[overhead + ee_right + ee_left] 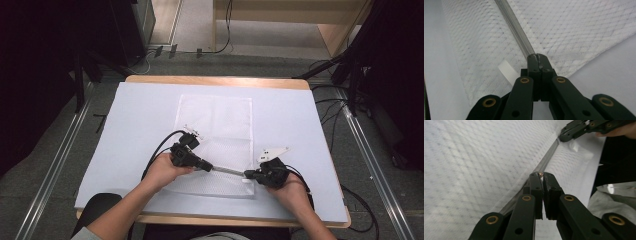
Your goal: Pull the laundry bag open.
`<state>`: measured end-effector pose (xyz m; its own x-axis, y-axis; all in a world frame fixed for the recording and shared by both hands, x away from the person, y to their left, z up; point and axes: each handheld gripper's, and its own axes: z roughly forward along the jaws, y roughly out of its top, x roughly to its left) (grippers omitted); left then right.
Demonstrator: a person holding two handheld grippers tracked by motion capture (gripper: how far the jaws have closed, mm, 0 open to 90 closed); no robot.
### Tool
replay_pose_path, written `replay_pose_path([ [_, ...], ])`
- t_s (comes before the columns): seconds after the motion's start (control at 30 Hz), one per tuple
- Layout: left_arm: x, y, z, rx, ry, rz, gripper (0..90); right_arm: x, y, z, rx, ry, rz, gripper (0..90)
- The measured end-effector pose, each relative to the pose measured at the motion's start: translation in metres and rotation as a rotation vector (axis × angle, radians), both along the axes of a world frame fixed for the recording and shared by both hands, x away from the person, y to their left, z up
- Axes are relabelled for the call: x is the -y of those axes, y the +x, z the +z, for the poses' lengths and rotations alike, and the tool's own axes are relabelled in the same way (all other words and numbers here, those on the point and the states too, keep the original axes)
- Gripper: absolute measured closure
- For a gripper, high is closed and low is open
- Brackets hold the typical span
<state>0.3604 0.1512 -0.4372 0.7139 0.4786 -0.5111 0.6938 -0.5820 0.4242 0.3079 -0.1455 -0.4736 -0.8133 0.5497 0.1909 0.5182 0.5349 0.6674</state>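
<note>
- So there's a white mesh bag (pixel 215 145) lying flat on the pale sheet covering the table (pixel 140 115), roughly in the middle and running from the far half down toward the near edge.
- The zipper (pixel 227 171) is running across the near end of the bag, and that stretch is looking lifted and pulled taut between the two grippers.
- The left gripper (pixel 209 167) is sitting near the middle of the table, pointing right, with the person's left hand (pixel 165 172) wrapping around its body.
- In the left gripper view its jaws are pressing together on something small and brassy at the zipper line (pixel 541 174). Looks like the zipper pull, but it's tiny so I'm not swearing to it.
- The right gripper (pixel 247 175) is coming in from the right, pointing left, with the right hand (pixel 290 192) behind it, close to the bag's near right corner.
- In the right gripper view its jaws are clamping tight on the end of the zipper tape (pixel 537 58), with mesh spreading out on both sides of it.
- A little white ribbed tab (pixel 507 72) is sticking out from the bag's edge just beside those jaws.
- The two gripper tips are sitting near each other, apart, with only that short bit of zipper between them.
- Cables are trailing off both grippers toward the near side.
</note>
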Motion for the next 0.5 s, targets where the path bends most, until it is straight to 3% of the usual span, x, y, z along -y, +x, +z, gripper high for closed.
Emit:
replay_pose_path([
  [0.27,-0.018,0.001,0.001,-0.002,0.001,0.032,88.0,0.0,0.001,0.0,-0.003,0.001,0.003,90.0],
  [0.5,-0.025,-0.001,0.003,0.002,0.002,0.029,88.1,0.0,0.001,0.0,-0.007,0.002,0.008,90.0],
])
